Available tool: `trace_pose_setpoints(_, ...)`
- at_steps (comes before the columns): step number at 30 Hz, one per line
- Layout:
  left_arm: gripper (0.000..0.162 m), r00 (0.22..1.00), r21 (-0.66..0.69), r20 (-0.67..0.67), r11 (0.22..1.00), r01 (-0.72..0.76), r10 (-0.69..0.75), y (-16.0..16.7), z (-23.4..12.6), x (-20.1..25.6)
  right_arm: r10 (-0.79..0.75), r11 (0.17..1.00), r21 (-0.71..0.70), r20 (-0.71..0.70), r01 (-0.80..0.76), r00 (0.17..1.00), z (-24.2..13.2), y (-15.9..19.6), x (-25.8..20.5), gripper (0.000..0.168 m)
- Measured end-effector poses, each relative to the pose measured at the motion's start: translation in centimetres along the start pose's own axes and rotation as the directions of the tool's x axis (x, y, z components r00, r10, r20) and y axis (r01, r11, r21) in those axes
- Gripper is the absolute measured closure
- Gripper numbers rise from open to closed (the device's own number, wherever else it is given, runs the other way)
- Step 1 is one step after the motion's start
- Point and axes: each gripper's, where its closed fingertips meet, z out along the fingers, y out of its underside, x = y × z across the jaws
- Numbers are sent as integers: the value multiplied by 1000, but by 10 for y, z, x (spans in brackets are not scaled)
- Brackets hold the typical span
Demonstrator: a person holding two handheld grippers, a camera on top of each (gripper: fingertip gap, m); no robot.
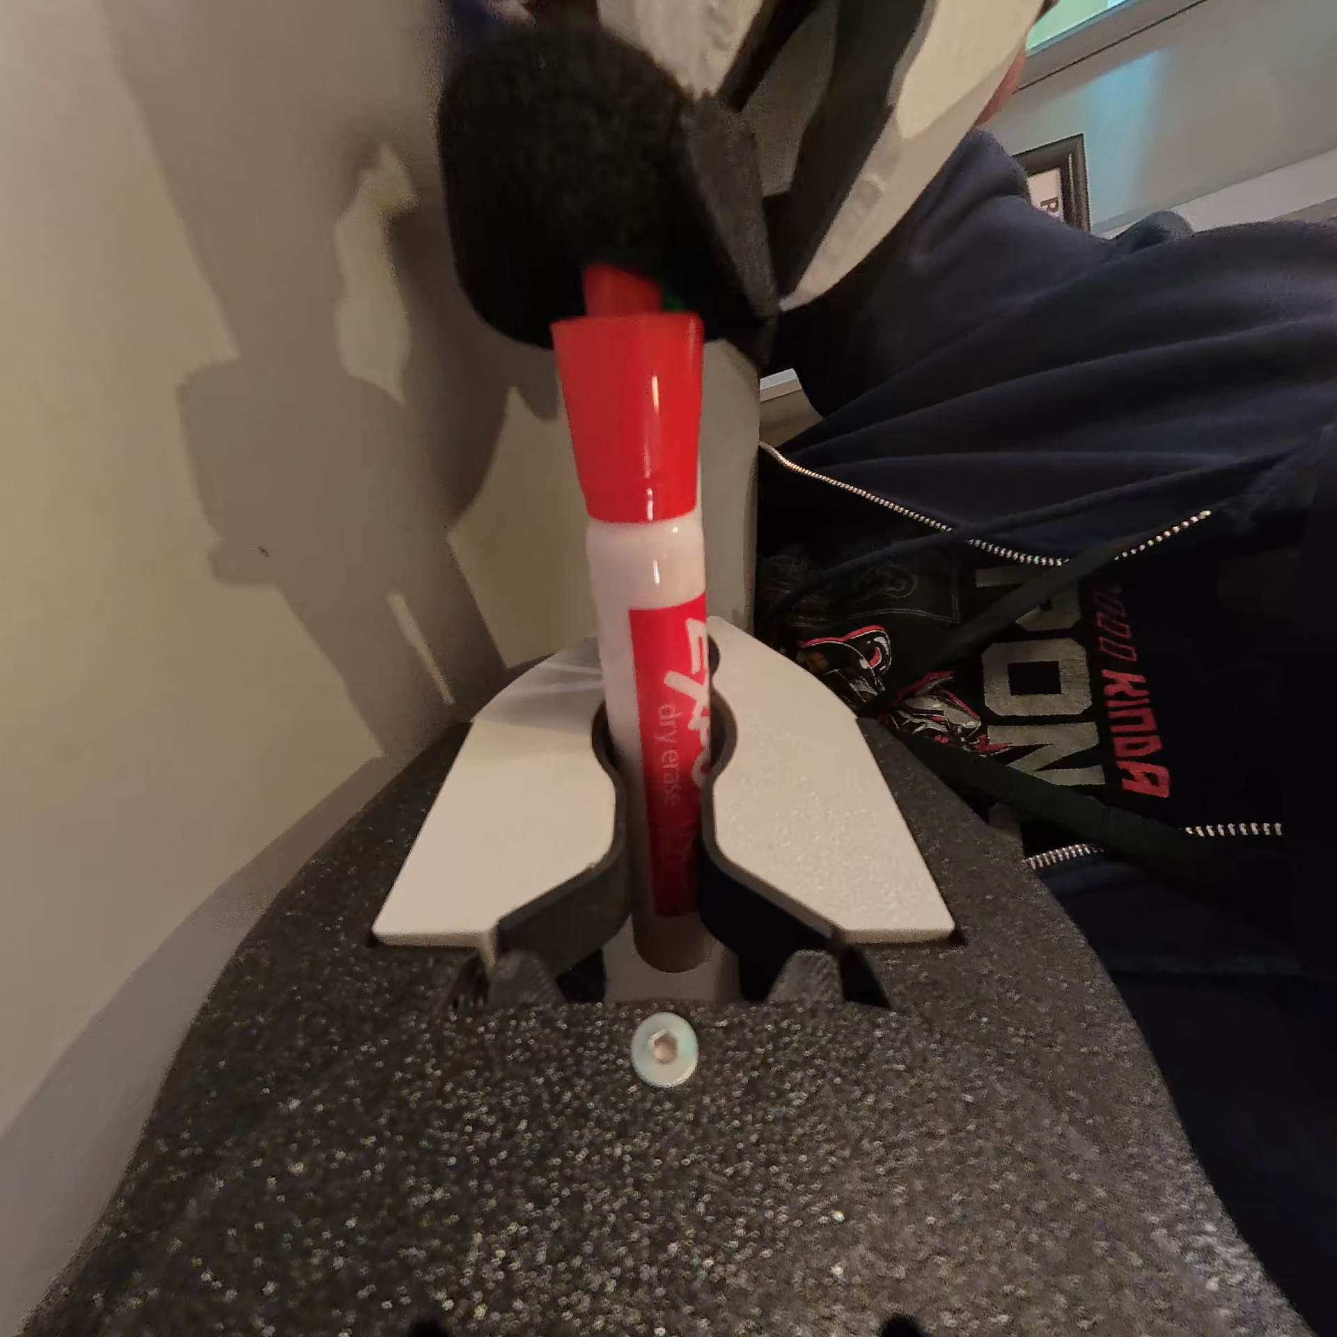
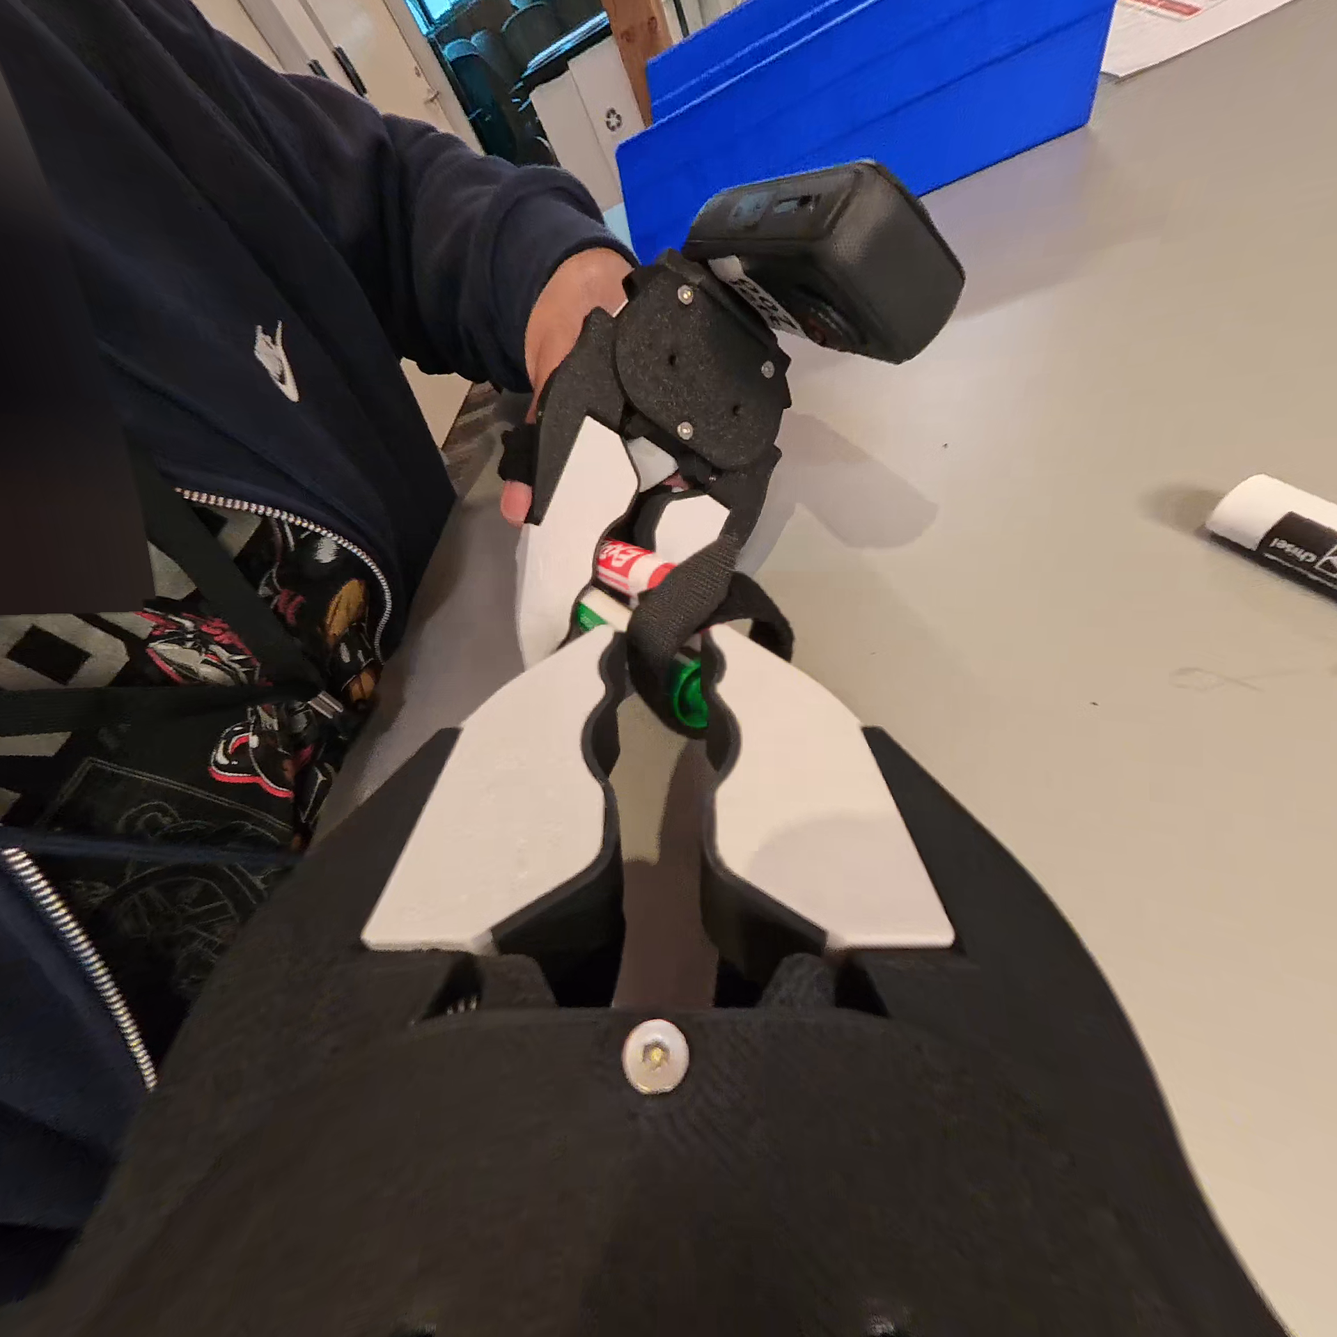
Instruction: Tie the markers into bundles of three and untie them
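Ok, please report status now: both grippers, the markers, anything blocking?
Left gripper shut on red marker. Right gripper shut on black strap around markers. Green marker in bundle. Nothing blocking.

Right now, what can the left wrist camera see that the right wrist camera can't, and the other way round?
Only the left wrist view shows the red marker's cap up close, its end against a fuzzy black strap.

Only the right wrist view shows the grey table, a blue bin, a loose black marker and the green marker.

Both show the red marker clamped in the left gripper, the right gripper at the strap, and a dark hoodie.
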Motion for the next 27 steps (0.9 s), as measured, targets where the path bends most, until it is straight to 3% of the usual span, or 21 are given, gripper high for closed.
trace_pose_setpoints(10,147,1000,0,-14,1000,-1,1,-4,3,3,-130,991,-30,-85,128,988,-1,1,-4,144)
trace_pose_setpoints(16,147,1000,-5,-19,1000,1,-1,-5,5,2,-313,947,-113,-119,300,942,8,9,-11,135)
trace_pose_setpoints(27,147,998,31,-27,998,52,-51,-11,2,0,-462,883,-189,-193,429,866,10,8,-11,119)
